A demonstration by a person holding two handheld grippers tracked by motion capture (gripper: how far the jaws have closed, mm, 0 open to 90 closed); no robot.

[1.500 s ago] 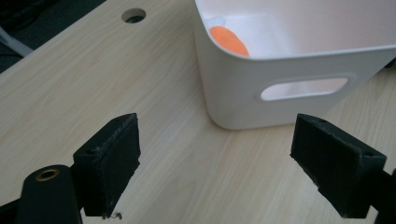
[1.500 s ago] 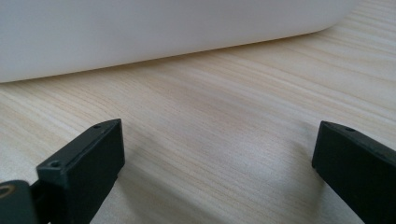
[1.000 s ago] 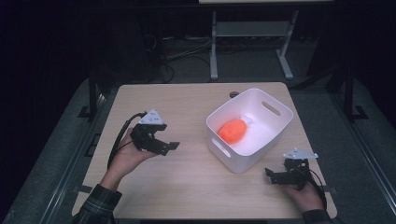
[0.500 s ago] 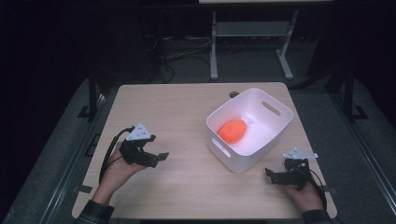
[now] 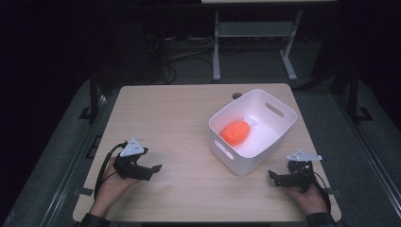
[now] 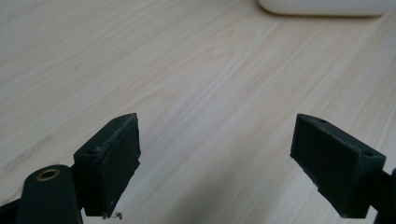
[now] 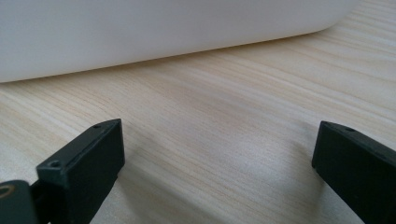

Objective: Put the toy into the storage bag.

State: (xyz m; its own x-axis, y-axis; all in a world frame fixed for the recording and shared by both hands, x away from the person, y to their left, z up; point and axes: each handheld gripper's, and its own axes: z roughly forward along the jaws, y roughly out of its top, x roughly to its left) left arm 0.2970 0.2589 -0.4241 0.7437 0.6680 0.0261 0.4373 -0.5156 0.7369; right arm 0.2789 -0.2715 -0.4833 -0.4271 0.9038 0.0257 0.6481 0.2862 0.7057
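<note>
Two tools, left tool (image 5: 153,168) and right tool (image 5: 273,176), rest spread apart on the desk (image 5: 179,118), empty. Orange object (image 5: 235,132) sits inside white bin (image 5: 279,135); looks soft, light; pinch its middle gently.

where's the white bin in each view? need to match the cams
High view: white bin sits right of centre on the table, an orange object inside.
Left gripper view: its base edge runs along the top right.
Right gripper view: its side wall spans the top.
Shared landmark: the light wood-grain table.
</note>
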